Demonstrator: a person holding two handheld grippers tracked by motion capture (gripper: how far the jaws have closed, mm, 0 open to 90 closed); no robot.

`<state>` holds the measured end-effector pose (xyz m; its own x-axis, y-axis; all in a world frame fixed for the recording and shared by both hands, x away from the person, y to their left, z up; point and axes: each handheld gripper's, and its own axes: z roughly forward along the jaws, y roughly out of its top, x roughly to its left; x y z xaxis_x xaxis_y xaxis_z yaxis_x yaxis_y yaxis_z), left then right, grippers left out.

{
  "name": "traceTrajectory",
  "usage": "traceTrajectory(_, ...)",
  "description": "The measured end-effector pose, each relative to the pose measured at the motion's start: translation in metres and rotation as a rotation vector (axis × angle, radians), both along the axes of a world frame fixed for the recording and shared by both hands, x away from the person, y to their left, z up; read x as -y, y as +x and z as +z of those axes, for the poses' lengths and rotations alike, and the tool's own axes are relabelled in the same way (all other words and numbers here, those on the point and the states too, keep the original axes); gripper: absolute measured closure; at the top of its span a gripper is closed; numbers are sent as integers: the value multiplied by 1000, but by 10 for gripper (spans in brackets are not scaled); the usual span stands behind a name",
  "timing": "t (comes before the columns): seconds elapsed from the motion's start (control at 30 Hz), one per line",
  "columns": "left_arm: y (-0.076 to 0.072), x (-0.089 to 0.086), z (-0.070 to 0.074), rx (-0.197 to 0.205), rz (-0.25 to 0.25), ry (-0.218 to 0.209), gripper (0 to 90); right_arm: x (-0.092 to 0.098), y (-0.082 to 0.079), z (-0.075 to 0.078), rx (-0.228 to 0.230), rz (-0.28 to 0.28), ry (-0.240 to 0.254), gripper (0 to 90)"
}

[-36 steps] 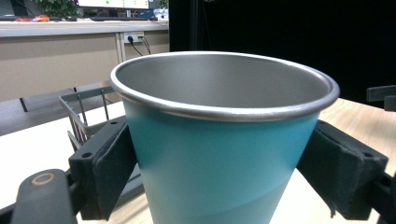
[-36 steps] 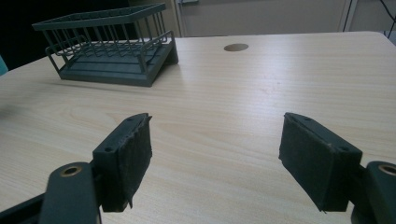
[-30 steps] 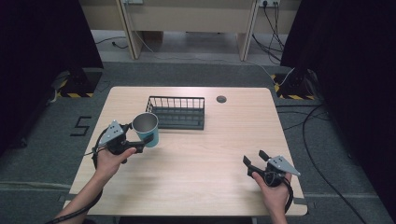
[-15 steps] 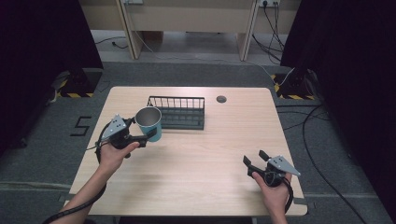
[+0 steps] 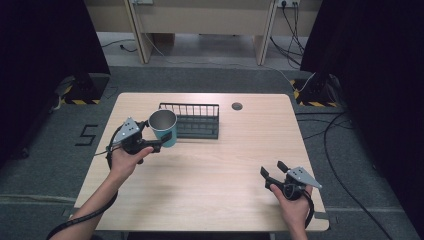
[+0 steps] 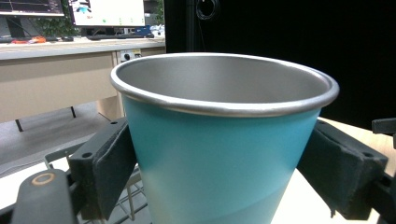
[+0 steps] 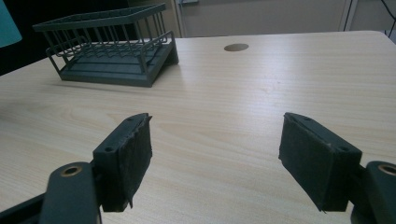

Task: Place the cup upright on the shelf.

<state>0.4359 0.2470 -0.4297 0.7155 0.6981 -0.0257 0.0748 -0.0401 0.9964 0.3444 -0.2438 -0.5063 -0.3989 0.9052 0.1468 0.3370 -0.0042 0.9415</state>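
A teal metal cup (image 5: 164, 127) with a bare steel rim is held upright above the table, just left of the black wire basket (image 5: 191, 120). My left gripper (image 5: 162, 137) is shut on the cup; in the left gripper view its pads (image 6: 109, 161) press both sides of the cup (image 6: 224, 149). My right gripper (image 5: 272, 171) rests low near the table's front right, open with nothing between its pads (image 7: 135, 154). From there the wire basket (image 7: 112, 44) stands far off to the left, with a corner of the cup (image 7: 7, 23) at the edge.
The wooden table (image 5: 215, 170) has a round cable hole (image 5: 237, 106) right of the basket. Dark curtains flank the room, and cables lie on the floor to the right. A desk with monitors (image 6: 107, 11) stands behind in the left gripper view.
My left gripper has carried the cup up and to the right, closer to the basket. The right gripper has stayed still.
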Motion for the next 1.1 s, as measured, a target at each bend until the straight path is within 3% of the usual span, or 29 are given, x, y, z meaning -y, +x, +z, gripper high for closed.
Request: traceTrajectory(1.1,21,21,16,19,-9,-8,144,0,0,-1,1,5,0,259)
